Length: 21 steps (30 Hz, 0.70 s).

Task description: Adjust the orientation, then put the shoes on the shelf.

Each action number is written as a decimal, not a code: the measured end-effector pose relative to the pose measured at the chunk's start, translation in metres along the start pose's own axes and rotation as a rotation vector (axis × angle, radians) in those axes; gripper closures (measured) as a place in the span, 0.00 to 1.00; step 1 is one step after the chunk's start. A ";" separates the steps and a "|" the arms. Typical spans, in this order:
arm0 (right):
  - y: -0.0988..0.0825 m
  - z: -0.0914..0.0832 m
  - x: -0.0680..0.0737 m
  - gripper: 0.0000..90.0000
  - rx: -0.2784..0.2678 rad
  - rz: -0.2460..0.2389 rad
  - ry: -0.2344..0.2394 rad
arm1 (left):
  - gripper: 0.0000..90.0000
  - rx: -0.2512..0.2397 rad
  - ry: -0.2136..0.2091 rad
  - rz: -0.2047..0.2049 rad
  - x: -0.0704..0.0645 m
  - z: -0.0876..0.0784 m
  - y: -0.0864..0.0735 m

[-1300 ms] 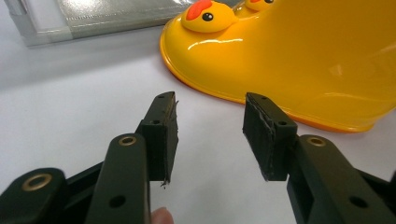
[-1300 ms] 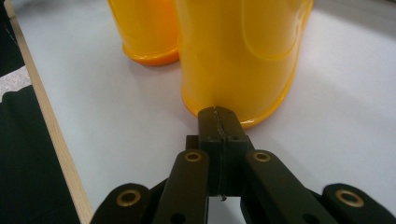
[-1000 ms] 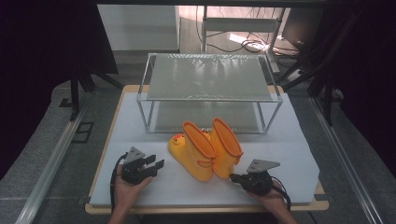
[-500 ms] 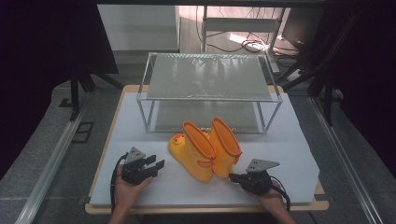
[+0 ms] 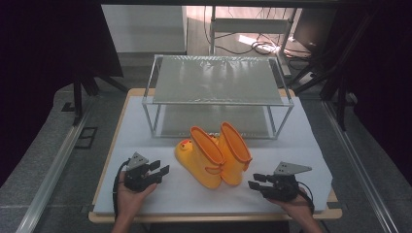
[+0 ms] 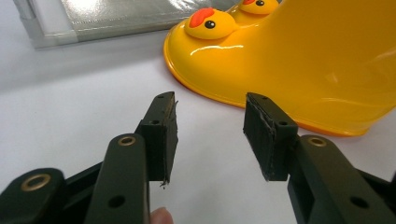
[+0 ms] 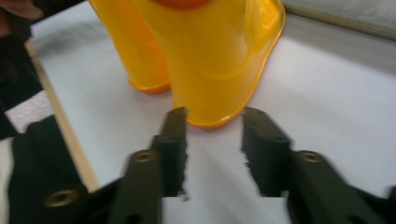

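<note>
Your pair of glossy yellow rubber duck-faced boots (image 5: 214, 158) stands untouched on the white tabletop (image 5: 145, 136), before the wire-framed shelf rack (image 5: 216, 92). Left tongs (image 5: 160, 170) gape empty; right tongs (image 5: 255, 183) have just been opening, empty. Grasping and placing remain.

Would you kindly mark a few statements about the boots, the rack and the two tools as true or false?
1. The two yellow boots stand side by side on the white mat. True.
2. The left tool grips a boot. False: its jaws are open, with nothing between them.
3. The right tool is open and short of the boots. True: its jaws have just been opening, with nothing between them.
4. The boots sit on top of the rack. False: they stand in front of it, on the mat.
5. A duck face marks a boot toe. True.
</note>
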State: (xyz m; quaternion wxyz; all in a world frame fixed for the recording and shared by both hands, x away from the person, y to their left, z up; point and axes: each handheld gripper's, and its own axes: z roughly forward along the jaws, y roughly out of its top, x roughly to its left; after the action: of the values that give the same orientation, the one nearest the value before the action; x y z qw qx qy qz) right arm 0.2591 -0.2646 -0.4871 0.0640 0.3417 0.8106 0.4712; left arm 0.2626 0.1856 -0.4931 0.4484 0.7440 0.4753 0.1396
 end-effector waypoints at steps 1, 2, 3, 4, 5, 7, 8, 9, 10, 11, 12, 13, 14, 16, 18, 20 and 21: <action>0.002 -0.003 0.000 0.58 -0.002 0.006 -0.002 | 0.60 0.001 -0.001 0.001 0.000 0.000 0.000; 0.004 -0.006 -0.001 0.56 -0.002 0.012 -0.003 | 0.60 0.000 -0.003 0.001 0.000 0.001 0.000; 0.006 -0.008 -0.001 0.55 0.001 0.019 -0.014 | 0.60 0.000 -0.004 0.001 0.000 0.001 0.000; 0.007 -0.010 -0.001 0.54 0.002 0.012 -0.025 | 0.60 0.000 -0.005 0.002 -0.001 0.001 0.001; 0.008 -0.012 -0.002 0.54 0.002 0.006 -0.032 | 0.60 -0.001 -0.005 0.003 -0.001 0.001 0.001; 0.011 -0.015 -0.003 0.52 -0.002 0.020 -0.030 | 0.60 -0.003 -0.007 0.002 -0.001 0.000 0.001; 0.013 -0.017 -0.004 0.50 -0.005 0.021 -0.028 | 0.60 -0.005 -0.007 0.001 -0.001 0.000 0.001; 0.016 -0.019 -0.004 0.49 -0.004 0.024 -0.023 | 0.60 -0.005 -0.006 0.002 -0.001 -0.001 0.001; 0.020 -0.022 -0.005 0.47 -0.001 0.020 -0.022 | 0.60 -0.005 -0.006 0.001 0.000 -0.001 0.001; 0.022 -0.024 -0.005 0.46 0.001 0.022 -0.023 | 0.60 -0.008 -0.005 -0.002 0.000 -0.001 0.001; 0.027 -0.028 -0.006 0.45 -0.001 0.029 -0.024 | 0.60 -0.009 -0.004 -0.004 0.001 -0.002 0.002; 0.031 -0.032 -0.007 0.45 -0.002 0.042 -0.016 | 0.60 -0.009 -0.004 -0.004 0.001 -0.002 0.002; 0.035 -0.034 -0.007 0.46 -0.004 0.051 -0.008 | 0.60 -0.009 -0.005 -0.003 0.001 -0.002 0.002; 0.043 -0.041 -0.010 0.46 -0.013 0.077 0.015 | 0.60 -0.007 -0.007 -0.001 0.000 -0.001 0.001; 0.053 -0.048 -0.014 0.46 -0.006 0.095 0.031 | 0.60 -0.004 -0.009 0.003 -0.001 -0.001 0.001; 0.064 -0.056 -0.017 0.47 -0.005 0.108 0.052 | 0.60 -0.004 -0.010 0.003 -0.001 0.000 0.002; 0.072 -0.060 -0.018 0.47 -0.010 0.115 0.067 | 0.60 -0.004 -0.010 0.002 -0.001 0.000 0.002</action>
State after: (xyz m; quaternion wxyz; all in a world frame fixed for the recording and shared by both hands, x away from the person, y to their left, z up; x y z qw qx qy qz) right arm 0.2824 -0.2956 -0.4003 0.0113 0.3716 0.7889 0.4892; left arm 0.2630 0.1847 -0.4914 0.4519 0.7444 0.4720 0.1373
